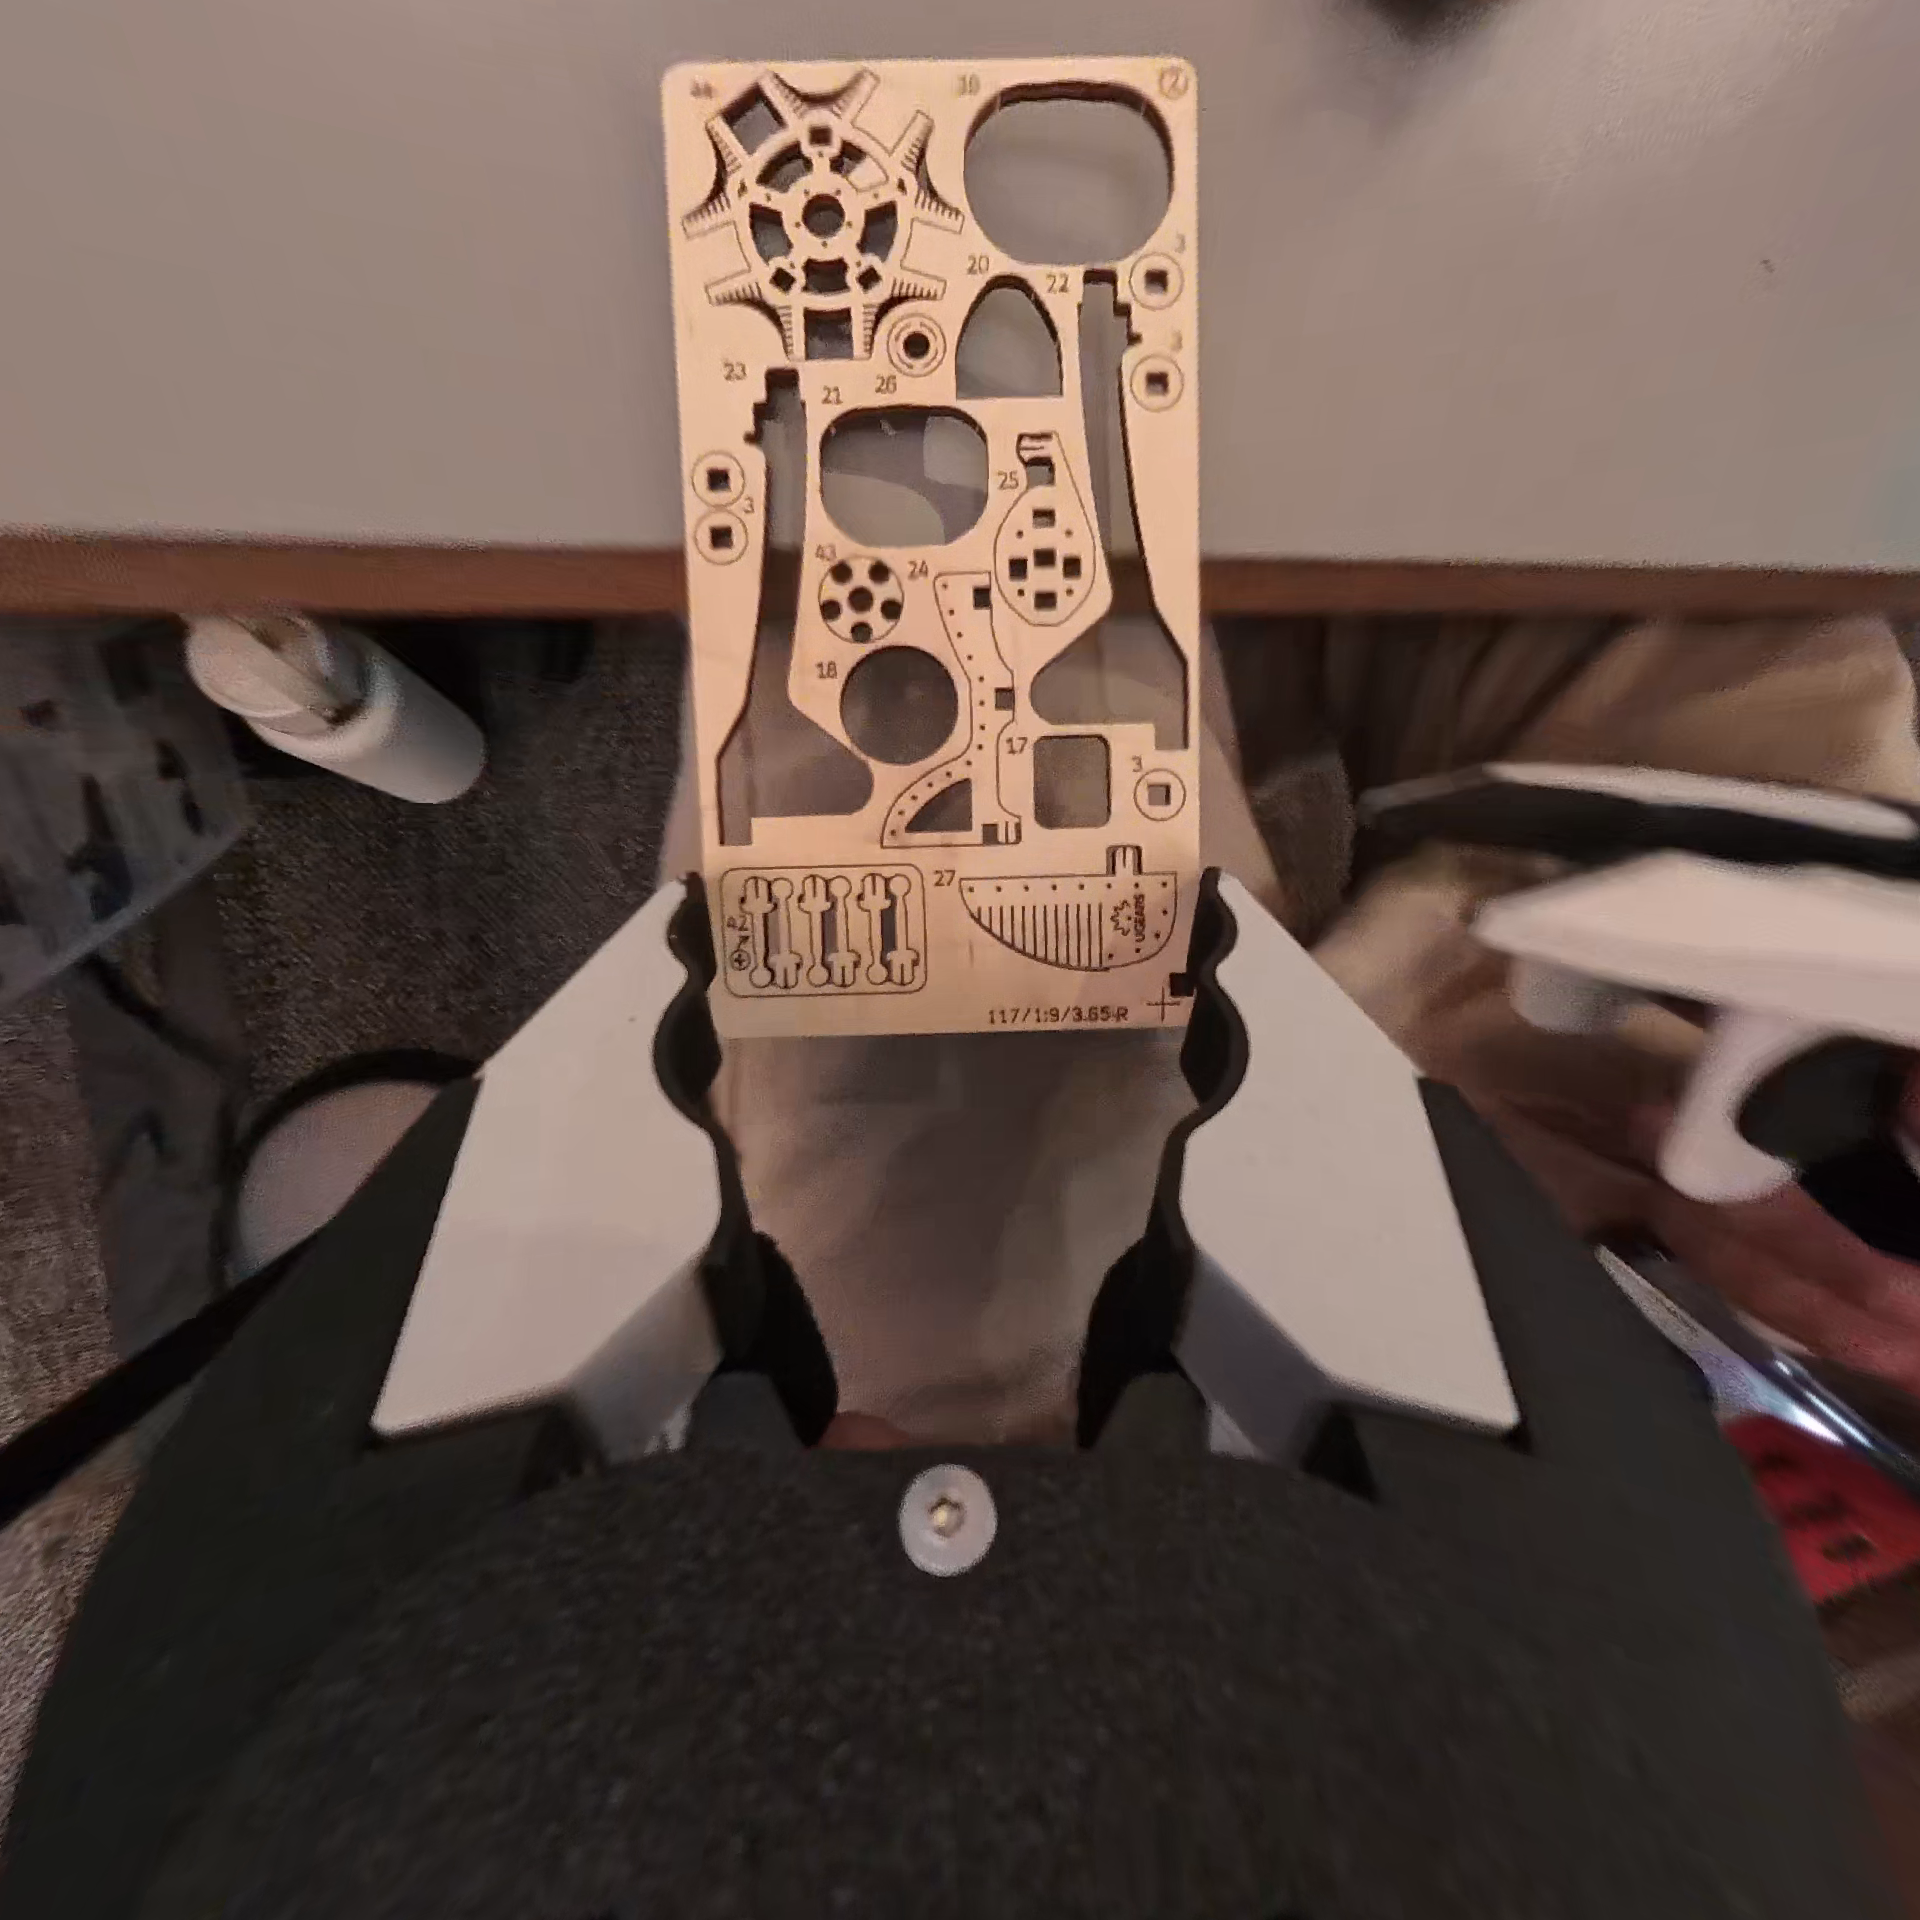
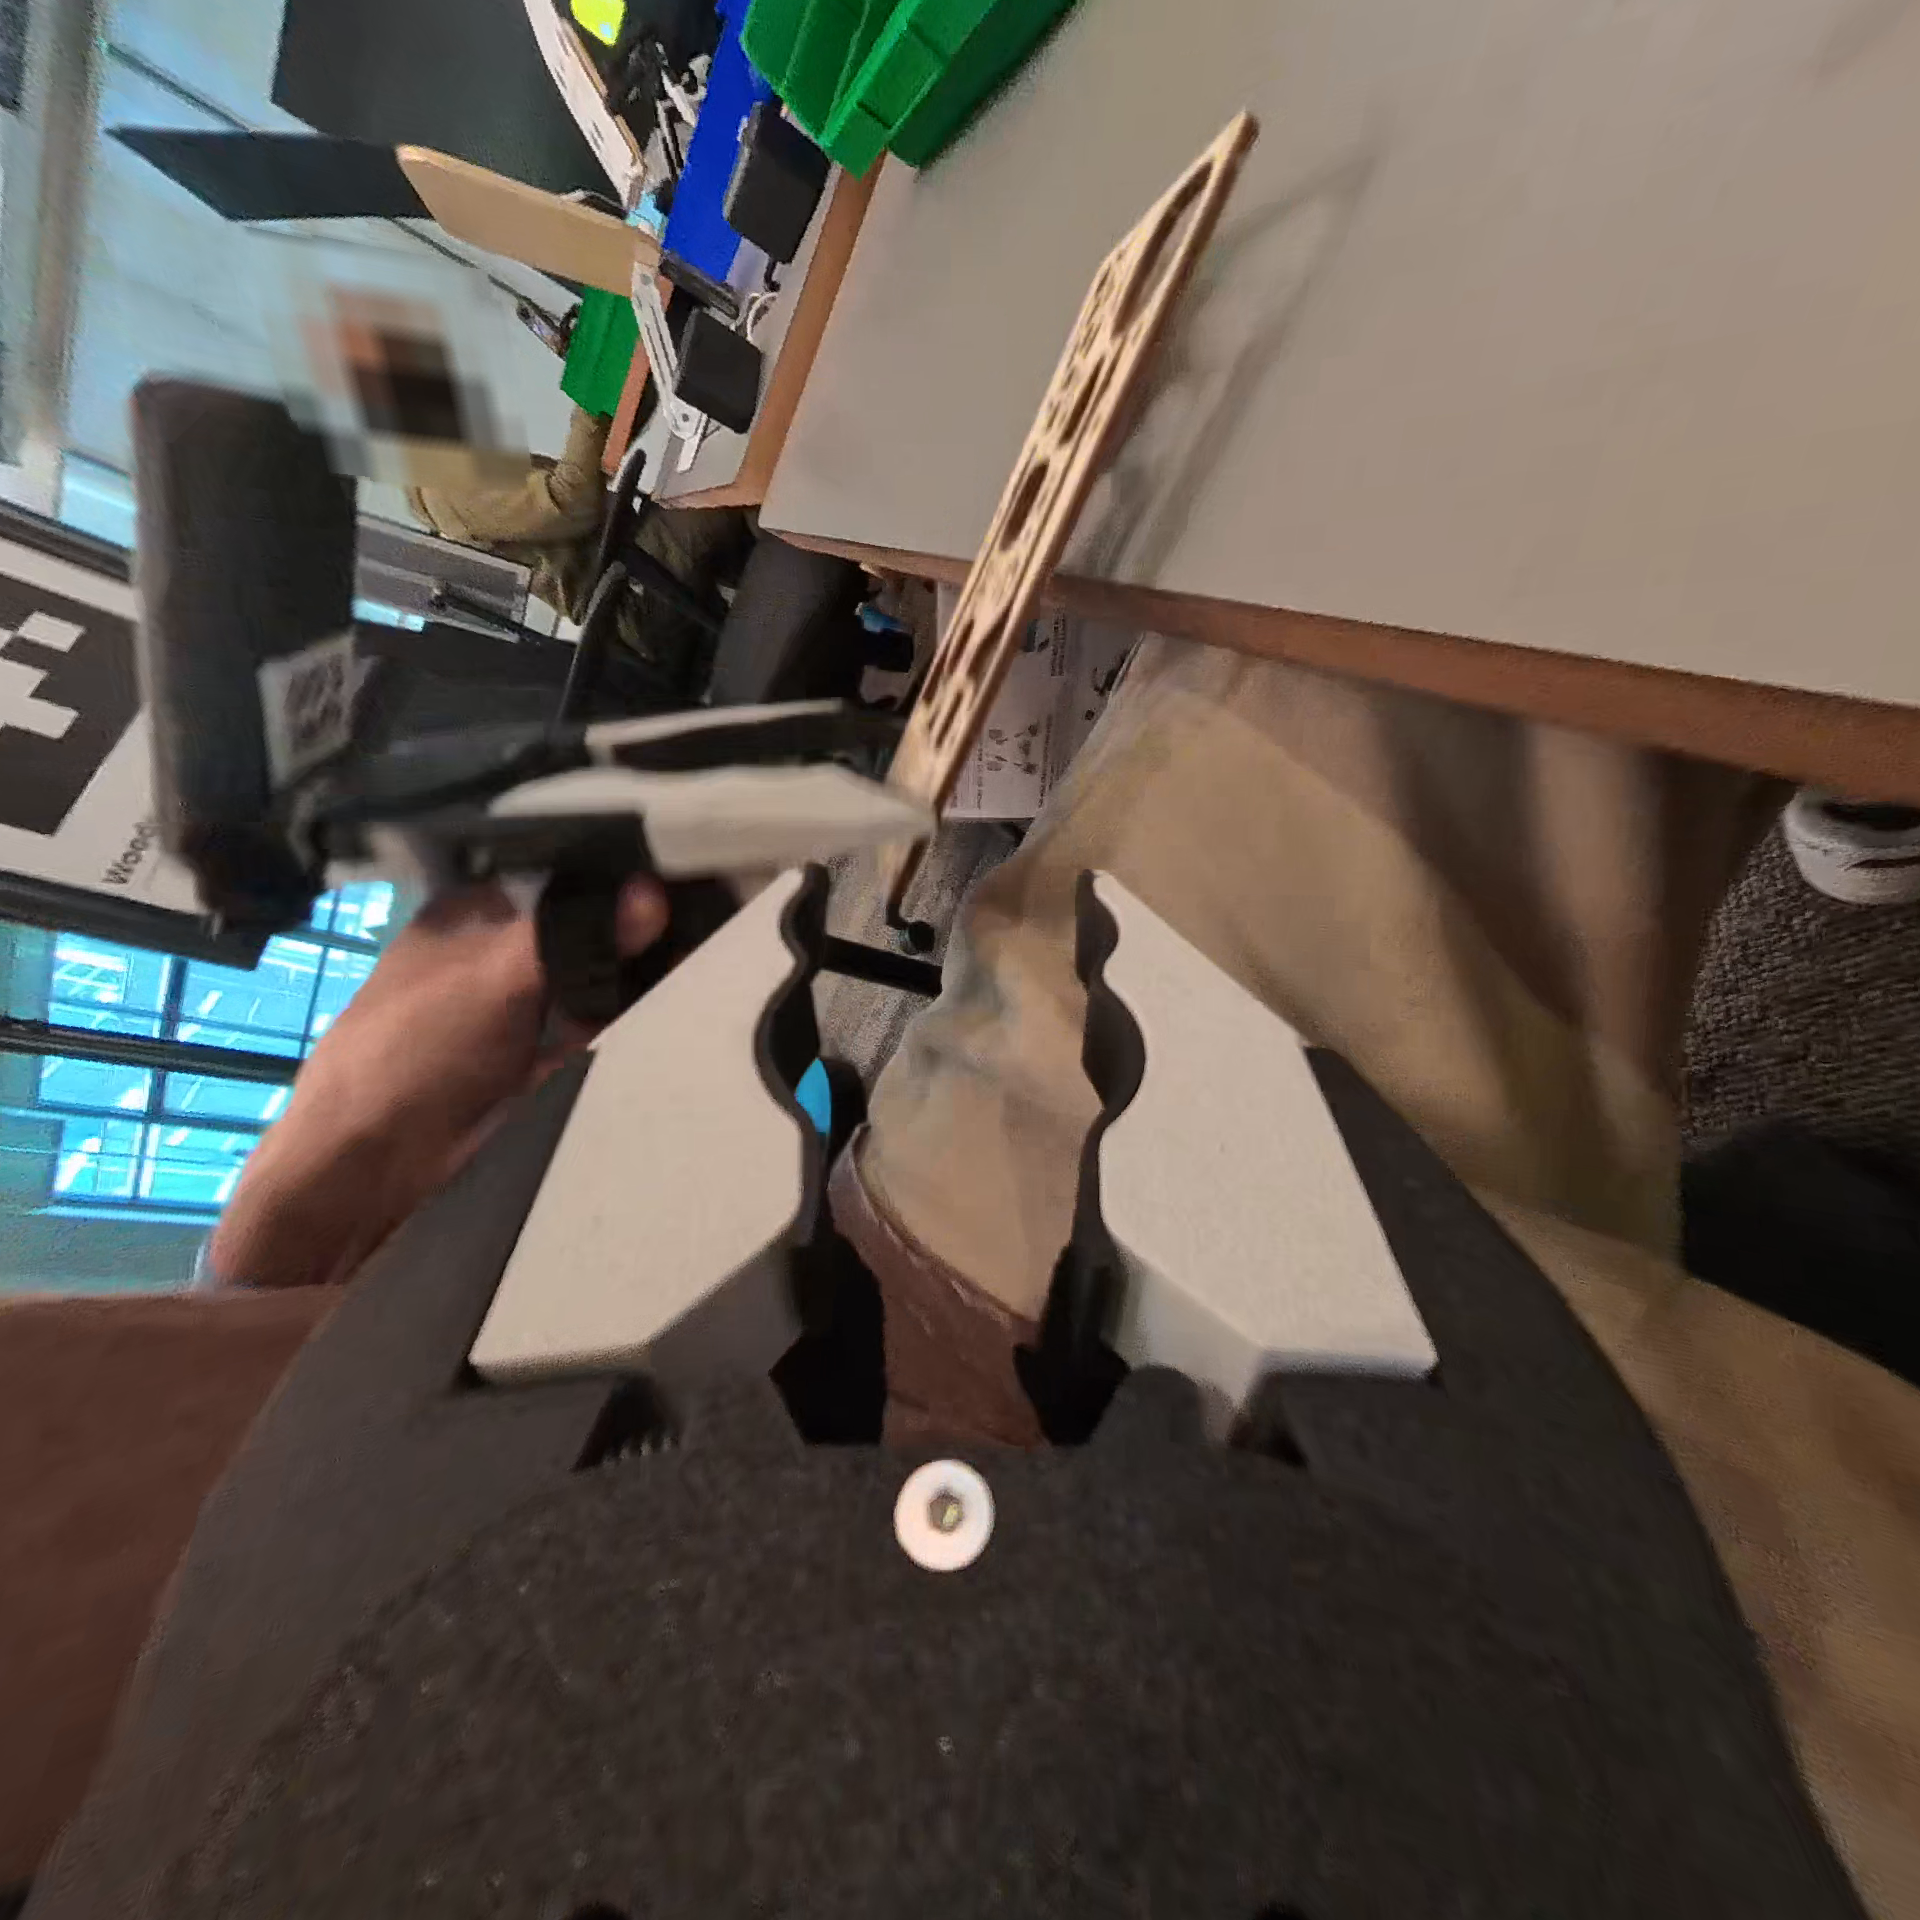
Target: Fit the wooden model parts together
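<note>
Between our left gripper's (image 1: 940, 935) two fingertips sits the wooden sheet (image 1: 935, 540), held by its two long edges near the bottom. It stands up in the air, over the edge of the grey table (image 1: 312, 312). The jaws are about half open, just as wide as the sheet, and they pinch it tight.

We think the sheet is very light, thin and stiff. It looks easy to snap, since many shapes are already pushed out and only thin strips are left around the holes. The solid bottom part, where we hold it now, looks like the best place to grip. The star wheel (image 1: 821, 218) near the top is still in the sheet, and so is the boat-shaped piece (image 1: 1070, 920) at the bottom.

Small numbers are burned in beside each shape, with a code and a tiny logo low down; we leave those unread.

Our right gripper (image 2: 945, 904) is empty, with its jaws a good way open. It is just beside the sheet's bottom end. From there the sheet looks thin, seen from its edge.
</note>
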Motion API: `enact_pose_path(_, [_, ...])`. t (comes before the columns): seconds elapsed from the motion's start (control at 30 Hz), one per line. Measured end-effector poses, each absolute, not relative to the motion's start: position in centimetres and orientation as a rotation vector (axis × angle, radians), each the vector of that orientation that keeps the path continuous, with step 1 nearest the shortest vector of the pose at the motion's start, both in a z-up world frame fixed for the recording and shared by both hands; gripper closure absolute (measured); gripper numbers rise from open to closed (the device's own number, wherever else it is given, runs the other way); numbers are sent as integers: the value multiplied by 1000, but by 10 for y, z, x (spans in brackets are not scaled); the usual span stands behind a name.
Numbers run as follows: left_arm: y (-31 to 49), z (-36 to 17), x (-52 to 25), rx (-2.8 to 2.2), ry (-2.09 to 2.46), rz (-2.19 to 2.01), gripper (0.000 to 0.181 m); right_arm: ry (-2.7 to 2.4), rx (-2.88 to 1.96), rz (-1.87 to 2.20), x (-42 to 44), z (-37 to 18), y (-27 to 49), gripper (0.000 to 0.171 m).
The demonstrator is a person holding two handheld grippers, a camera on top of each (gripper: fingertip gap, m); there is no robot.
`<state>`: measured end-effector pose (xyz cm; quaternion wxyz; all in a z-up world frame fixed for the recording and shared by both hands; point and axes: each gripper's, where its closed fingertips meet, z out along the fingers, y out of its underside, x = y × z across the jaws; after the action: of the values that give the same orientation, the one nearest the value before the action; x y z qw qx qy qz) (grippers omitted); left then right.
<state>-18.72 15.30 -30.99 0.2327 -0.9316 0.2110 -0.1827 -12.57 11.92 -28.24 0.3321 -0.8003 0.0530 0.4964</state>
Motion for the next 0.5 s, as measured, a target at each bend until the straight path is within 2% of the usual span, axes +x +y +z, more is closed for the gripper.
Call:
enact_pose_path(0.03, [140,-311,-183,-2558,588,-528,91,154,-2097,1306,-130,-284,121,120])
enact_pose_path(0.13, [114,-314,-174,-2530,605,-580,91,181,-2128,1373,-146,-291,123,124])
enact_pose_path(0.27, [95,-321,-160,-2488,683,-605,91,157,-2185,1415,-152,-303,118,146])
enact_pose_path(0.4, [100,-299,-144,-2393,777,-777,88,112,-2083,1473,-131,-278,117,168])
enact_pose_path(0.43, [102,-291,-137,-2368,815,-860,89,102,-2034,1493,-123,-265,118,169])
enact_pose_path(0.47, [108,-284,-133,-2347,835,-917,103,75,-1990,1505,-114,-252,119,169])
enact_pose_path(0.5, [117,-272,-128,-2292,822,-999,103,40,-1959,1496,-105,-240,120,168])
